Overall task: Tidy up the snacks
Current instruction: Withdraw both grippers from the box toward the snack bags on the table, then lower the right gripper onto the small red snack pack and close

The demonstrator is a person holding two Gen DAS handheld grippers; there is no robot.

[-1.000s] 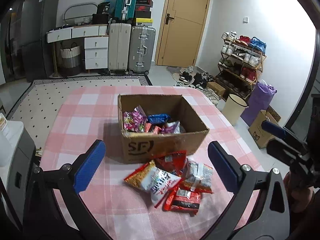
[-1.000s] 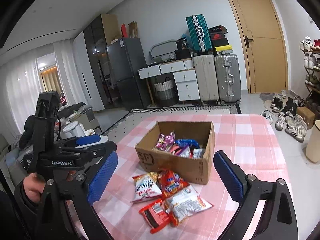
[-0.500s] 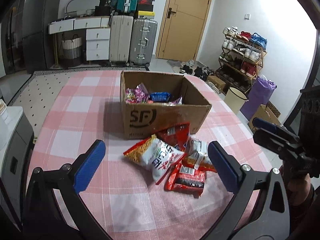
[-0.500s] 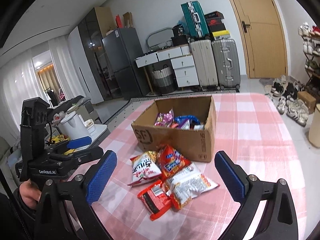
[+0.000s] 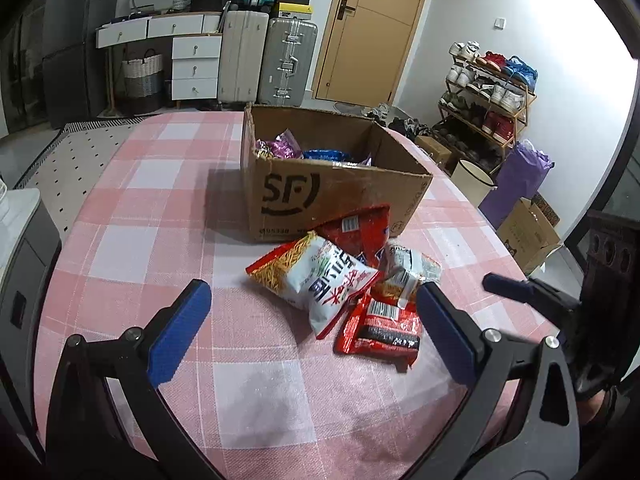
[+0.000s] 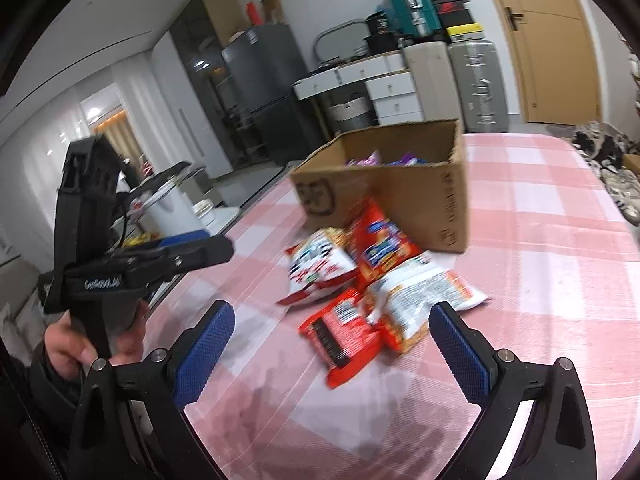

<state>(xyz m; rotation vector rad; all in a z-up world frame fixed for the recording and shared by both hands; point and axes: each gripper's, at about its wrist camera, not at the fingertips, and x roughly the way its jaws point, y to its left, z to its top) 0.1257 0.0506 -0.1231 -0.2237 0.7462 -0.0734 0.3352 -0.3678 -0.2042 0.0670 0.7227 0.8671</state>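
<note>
An open cardboard box (image 5: 332,196) (image 6: 420,196) stands on the pink checked tablecloth (image 5: 160,208) with several snack packets inside. In front of it lies a pile of loose packets: a white and orange one (image 5: 316,276), a red one (image 5: 360,232) leaning on the box, a red and black one (image 5: 380,330) (image 6: 340,330) nearest me, and a white one (image 6: 420,300). My left gripper (image 5: 312,334) is open and empty just short of the pile. My right gripper (image 6: 332,350) is open and empty, low over the red and black packet.
Suitcases (image 5: 264,60), white drawers (image 5: 192,64) and a door (image 5: 368,28) stand behind the table. A shoe rack (image 5: 488,92), a bin (image 5: 472,178) and a purple bag (image 5: 516,184) are at the right. A white appliance (image 6: 172,208) stands off the table's left side.
Both grippers have dropped lower and moved in toward the pile of packets. Both stay open and empty. The packets and box have not moved.
</note>
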